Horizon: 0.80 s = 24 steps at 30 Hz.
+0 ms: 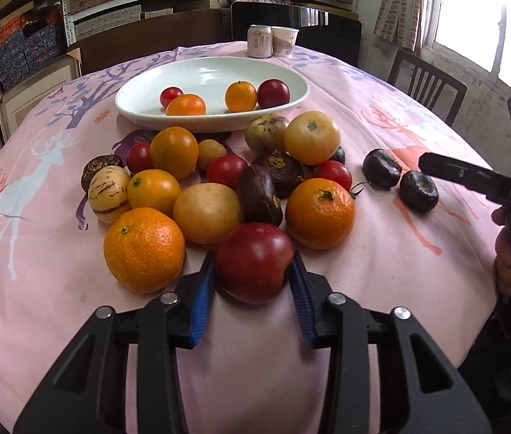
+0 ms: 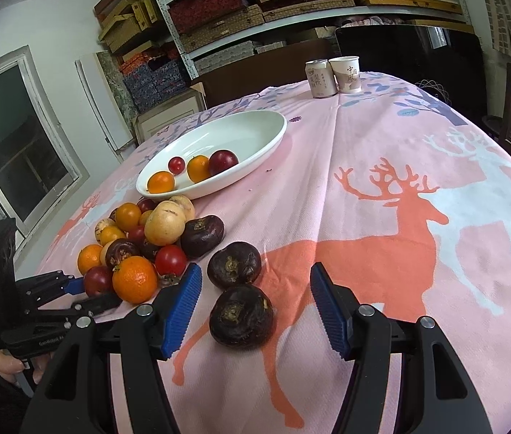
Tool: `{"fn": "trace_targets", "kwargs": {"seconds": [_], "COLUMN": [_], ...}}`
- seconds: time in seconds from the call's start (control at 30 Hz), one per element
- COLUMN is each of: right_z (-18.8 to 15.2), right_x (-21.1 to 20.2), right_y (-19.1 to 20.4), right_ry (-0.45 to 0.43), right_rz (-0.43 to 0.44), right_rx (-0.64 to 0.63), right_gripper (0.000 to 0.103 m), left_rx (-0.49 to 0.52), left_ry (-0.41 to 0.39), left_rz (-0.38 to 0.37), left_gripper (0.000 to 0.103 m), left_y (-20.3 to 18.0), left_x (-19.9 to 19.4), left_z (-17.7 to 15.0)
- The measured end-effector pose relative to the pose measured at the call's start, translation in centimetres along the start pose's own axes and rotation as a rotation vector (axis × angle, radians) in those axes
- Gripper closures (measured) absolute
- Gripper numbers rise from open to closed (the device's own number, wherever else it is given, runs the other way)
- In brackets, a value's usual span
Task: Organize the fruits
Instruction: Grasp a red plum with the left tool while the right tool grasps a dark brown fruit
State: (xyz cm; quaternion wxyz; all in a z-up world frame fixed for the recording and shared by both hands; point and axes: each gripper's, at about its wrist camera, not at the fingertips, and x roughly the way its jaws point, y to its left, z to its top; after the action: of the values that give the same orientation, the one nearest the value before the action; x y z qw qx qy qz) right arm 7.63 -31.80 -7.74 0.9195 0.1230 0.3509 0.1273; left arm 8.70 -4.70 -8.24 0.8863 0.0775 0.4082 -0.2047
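The left gripper (image 1: 253, 271) squeezes a smooth round dark red plum (image 1: 253, 262) near the table's (image 1: 382, 289) front edge. It is firm but bruises, so the sides are best. The right gripper (image 2: 255, 303) stands open around a dark brown water chestnut (image 2: 241, 314).

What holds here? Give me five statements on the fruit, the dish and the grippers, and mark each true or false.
1. The left gripper is shut on a red plum. True.
2. The white dish holds no fruit. False: it holds four, two orange and two red.
3. The right gripper grips a dark fruit. False: its jaws stand open, with the fruit lying between them untouched.
4. A can and a paper cup stand beyond the dish. True.
5. Most of the fruit lies in the dish. False: most lies heaped on the tablecloth in front of it.
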Motion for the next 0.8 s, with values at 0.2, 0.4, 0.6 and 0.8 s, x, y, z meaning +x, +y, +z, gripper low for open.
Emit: {"fn": "trace_targets", "kwargs": {"seconds": [0.2, 0.4, 0.6, 0.8], "right_z": [-0.7, -0.9, -1.2, -1.4], "right_x": [-0.1, -0.1, 0.3, 0.7], "right_y": [0.9, 2.3, 3.3, 4.2], "right_ry": [0.008, 0.024, 0.049, 0.073], "right_rz": [-0.020, -0.024, -0.049, -0.072], "right_rx": [-0.072, -0.133, -0.168, -0.194], "right_gripper": [0.040, 0.040, 0.040, 0.040], "left_rx": [0.007, -0.006, -0.011, -0.012], "left_ry": [-0.056, -0.054, -0.046, -0.045], "left_rz": [-0.004, -0.008, -0.009, -0.008], "left_gripper": [0.064, 0.064, 0.064, 0.064], "left_y": [-0.3, -0.2, 0.0, 0.0], "left_x": [-0.9, -1.0, -1.0, -0.9], "left_z": [-0.2, -0.1, -0.2, -0.2]}}
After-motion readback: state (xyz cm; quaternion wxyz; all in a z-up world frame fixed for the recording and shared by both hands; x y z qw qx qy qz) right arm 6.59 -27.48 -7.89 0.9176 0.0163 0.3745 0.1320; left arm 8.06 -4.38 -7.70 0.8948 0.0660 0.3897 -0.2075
